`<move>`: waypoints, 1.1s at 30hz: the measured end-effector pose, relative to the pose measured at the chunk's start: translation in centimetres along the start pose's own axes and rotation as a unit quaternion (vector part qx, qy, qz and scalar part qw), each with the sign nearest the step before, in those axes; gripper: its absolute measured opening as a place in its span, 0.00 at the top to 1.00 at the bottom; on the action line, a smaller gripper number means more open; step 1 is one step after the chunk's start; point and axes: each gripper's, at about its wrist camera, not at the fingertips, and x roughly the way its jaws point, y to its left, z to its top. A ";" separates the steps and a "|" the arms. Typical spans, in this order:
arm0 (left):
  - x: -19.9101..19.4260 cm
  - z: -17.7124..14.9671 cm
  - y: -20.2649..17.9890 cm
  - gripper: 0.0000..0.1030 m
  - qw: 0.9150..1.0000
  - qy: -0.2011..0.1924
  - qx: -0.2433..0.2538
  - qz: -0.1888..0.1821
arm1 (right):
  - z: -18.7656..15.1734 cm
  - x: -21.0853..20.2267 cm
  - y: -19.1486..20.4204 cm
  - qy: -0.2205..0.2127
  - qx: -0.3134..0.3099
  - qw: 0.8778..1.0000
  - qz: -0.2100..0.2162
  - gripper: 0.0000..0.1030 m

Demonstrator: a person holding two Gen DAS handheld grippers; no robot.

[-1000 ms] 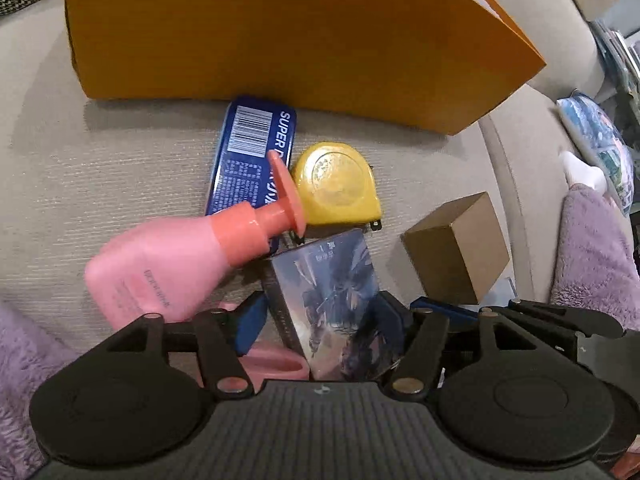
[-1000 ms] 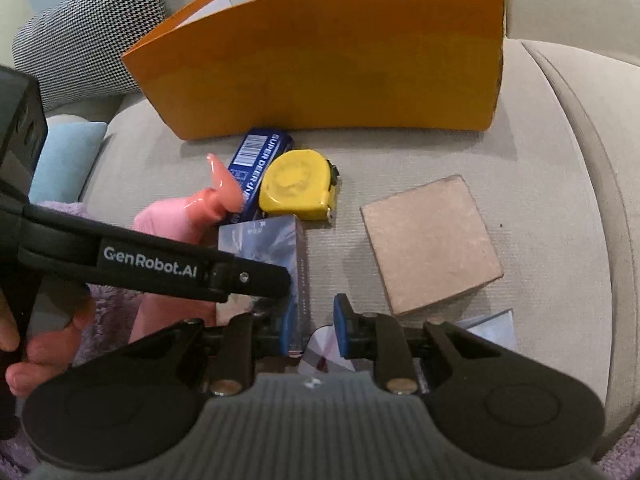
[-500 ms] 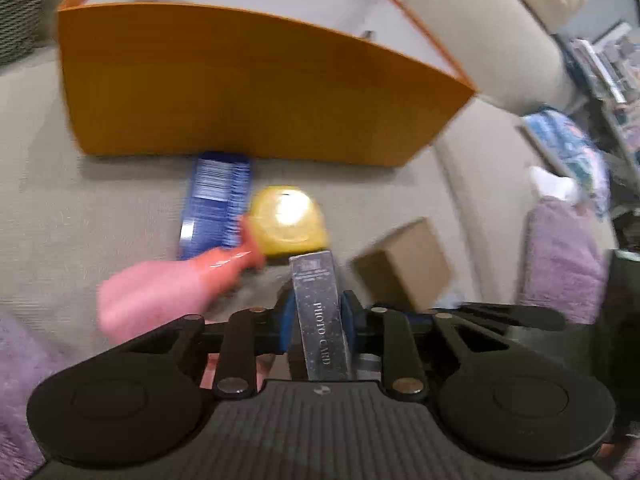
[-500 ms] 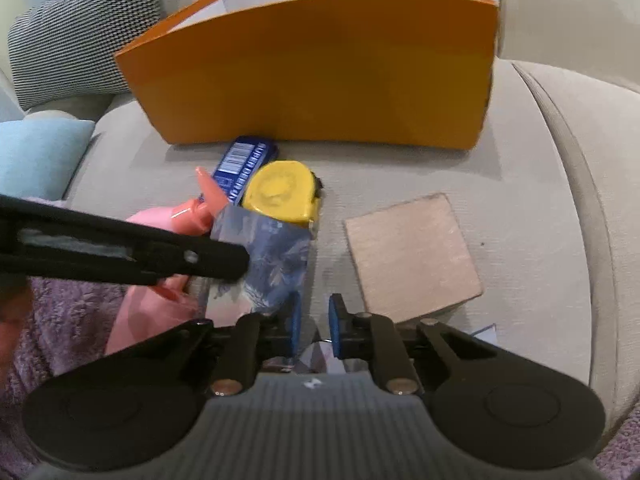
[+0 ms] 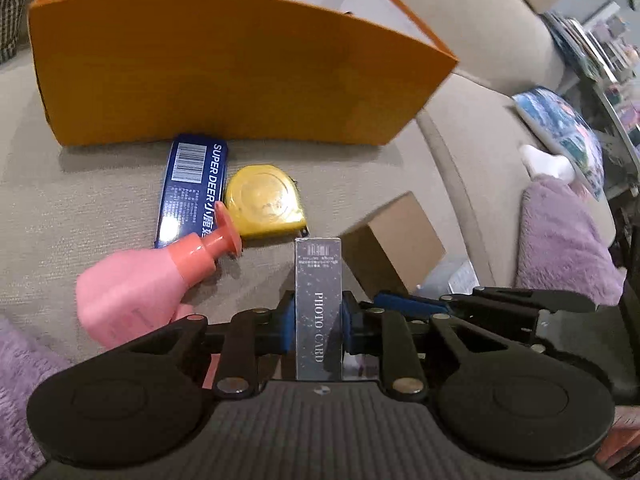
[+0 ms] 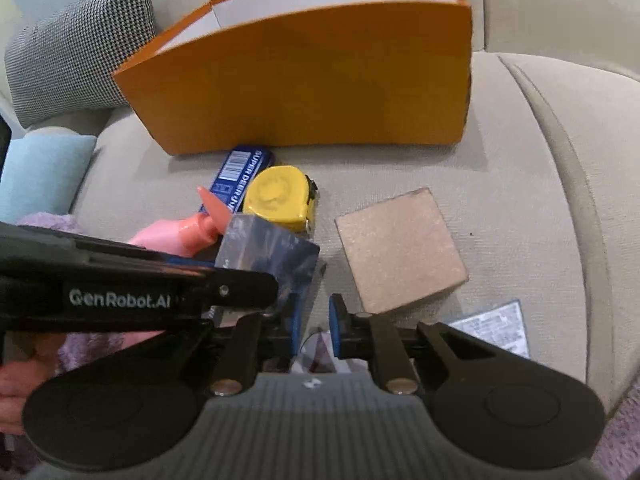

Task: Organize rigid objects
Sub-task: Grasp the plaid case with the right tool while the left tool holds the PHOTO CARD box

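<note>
- While clamped between the blue pads (image 5: 286,322) of the left gripper (image 5: 318,320), photo card box (image 5: 319,304) held narrow edge up, clear of the sofa seat (image 5: 80,200), jaws pinching its two broad faces.
- Seen from the right wrist: same box (image 6: 276,258) tilted, just in front of the pink bottle's cap, with the left gripper's black arm crossing below it.
- Right gripper (image 6: 314,326) pointing down at the seat, jaws drawn as close as they go, a narrow gap left between the pads, nothing pinched; some printed paper lying beneath.
- Pink bottle (image 5: 136,288) lying on its side, cap toward the yellow tape measure (image 5: 264,200).
- Blue tin (image 5: 194,188) flat, just beside the tape measure, one end near the orange box (image 5: 224,80).
- Orange box standing open-topped at the back of the seat.
- Brown cardboard box (image 6: 400,248) apart to the right of the tape measure.
- Purple fuzzy blanket (image 5: 560,240) at the seat's edge.
</note>
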 end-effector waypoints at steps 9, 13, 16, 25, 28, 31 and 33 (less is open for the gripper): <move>-1.1 -3.2 -0.1 0.76 1.000 0.016 0.008 -0.012 | -3.7 -2.3 -1.6 0.057 0.084 0.995 0.010 0.69; -0.9 -4.0 -0.4 0.76 1.000 0.021 0.008 -0.015 | -4.7 -2.0 -2.8 0.077 0.129 0.989 0.013 0.67; -0.9 -4.2 -0.3 0.76 1.000 0.018 0.006 -0.013 | -4.9 -1.3 -3.2 0.072 0.142 0.987 -0.006 0.58; -0.4 -4.5 0.1 0.76 1.000 0.009 -0.002 0.006 | -4.8 1.7 -4.6 0.092 0.174 0.980 0.020 0.49; -0.1 -4.6 0.2 0.76 1.000 0.011 0.001 0.013 | -4.6 2.2 -4.2 0.093 0.163 0.982 0.027 0.50; 0.0 -4.6 0.2 0.76 1.000 0.010 0.002 0.013 | -4.7 1.7 -3.5 0.087 0.150 0.985 0.018 0.54; -0.1 -4.7 0.3 0.76 1.000 0.009 0.001 0.012 | -4.7 0.9 -3.2 0.077 0.142 0.987 0.015 0.62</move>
